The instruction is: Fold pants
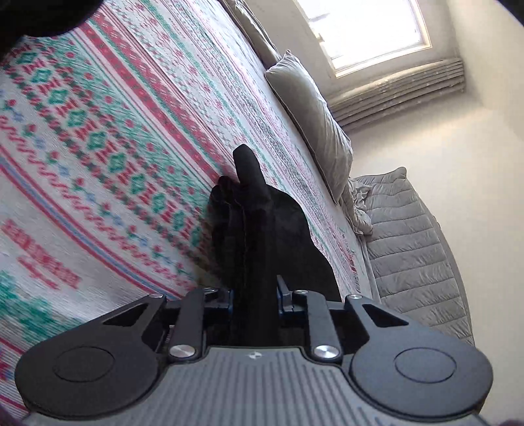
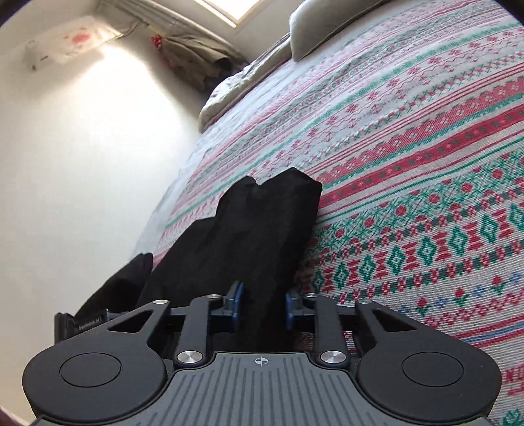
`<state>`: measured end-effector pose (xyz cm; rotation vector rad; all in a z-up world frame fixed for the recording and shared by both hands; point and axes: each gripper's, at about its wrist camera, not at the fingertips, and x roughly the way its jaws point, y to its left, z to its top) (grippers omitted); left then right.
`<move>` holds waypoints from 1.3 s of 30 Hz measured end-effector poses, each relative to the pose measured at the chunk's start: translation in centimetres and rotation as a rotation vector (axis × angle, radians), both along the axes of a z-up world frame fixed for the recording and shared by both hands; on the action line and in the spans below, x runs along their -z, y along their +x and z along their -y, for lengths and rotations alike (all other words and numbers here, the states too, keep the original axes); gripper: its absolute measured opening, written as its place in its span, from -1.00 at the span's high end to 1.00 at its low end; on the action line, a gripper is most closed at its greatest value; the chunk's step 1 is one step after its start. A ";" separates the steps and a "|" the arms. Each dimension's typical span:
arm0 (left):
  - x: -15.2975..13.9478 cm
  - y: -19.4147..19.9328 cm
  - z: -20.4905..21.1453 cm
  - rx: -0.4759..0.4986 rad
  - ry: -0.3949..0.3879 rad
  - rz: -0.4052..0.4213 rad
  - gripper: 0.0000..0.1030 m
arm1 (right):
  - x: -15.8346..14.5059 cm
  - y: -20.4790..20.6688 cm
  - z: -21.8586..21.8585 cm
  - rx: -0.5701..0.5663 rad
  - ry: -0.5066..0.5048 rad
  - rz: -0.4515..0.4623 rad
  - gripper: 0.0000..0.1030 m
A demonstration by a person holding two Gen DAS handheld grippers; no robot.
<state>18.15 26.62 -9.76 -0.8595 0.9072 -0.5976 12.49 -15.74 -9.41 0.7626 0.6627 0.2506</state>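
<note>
Two handheld grippers carry black pants over a bed spread with a red, green and white patterned blanket (image 2: 409,137). In the left wrist view, the left gripper (image 1: 253,295) is clamped on a bunch of the pants (image 1: 258,229), the dark cloth pinched between its two fingers and standing up ahead of them toward the blanket. In the right wrist view, the right gripper (image 2: 260,304) likewise has its blue-padded fingers (image 2: 234,304) closed on a thick fold of the same pants (image 2: 255,236), with more black cloth trailing off to its left, toward a dark object at the frame's edge that may be the other gripper, though this cannot be confirmed.

The pants are off the bed at both grip points, each bunch rising forward along the fingers, not hanging below them. The cloth running sideways from the right gripper suggests the garment's long axis is strung between the two hands, so neither is clearly the nearer. How much of the pants rests on the blanket is hidden.

A grey pillow (image 1: 314,118) and a quilted grey cover (image 1: 412,236) lie at the far side of the bed, beneath a window (image 1: 366,29). The next move likely turns on lowering that span flat onto the blanket ahead.
</note>
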 end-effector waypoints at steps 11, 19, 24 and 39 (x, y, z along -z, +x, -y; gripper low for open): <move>-1.5 4.3 15.6 0.096 0.029 0.036 0.60 | -4.1 -2.0 10.0 0.188 -0.120 -0.018 0.68; -1.4 5.9 20.2 0.047 -0.110 0.142 0.61 | -6.9 -2.7 16.9 0.281 -0.142 0.129 0.68; -0.5 6.1 20.6 -0.083 0.184 0.162 0.34 | -5.9 -0.9 18.2 0.268 -0.210 0.162 0.56; -4.7 -0.3 26.9 0.140 0.578 0.513 0.17 | -5.9 -1.7 11.1 0.115 -0.544 0.117 0.13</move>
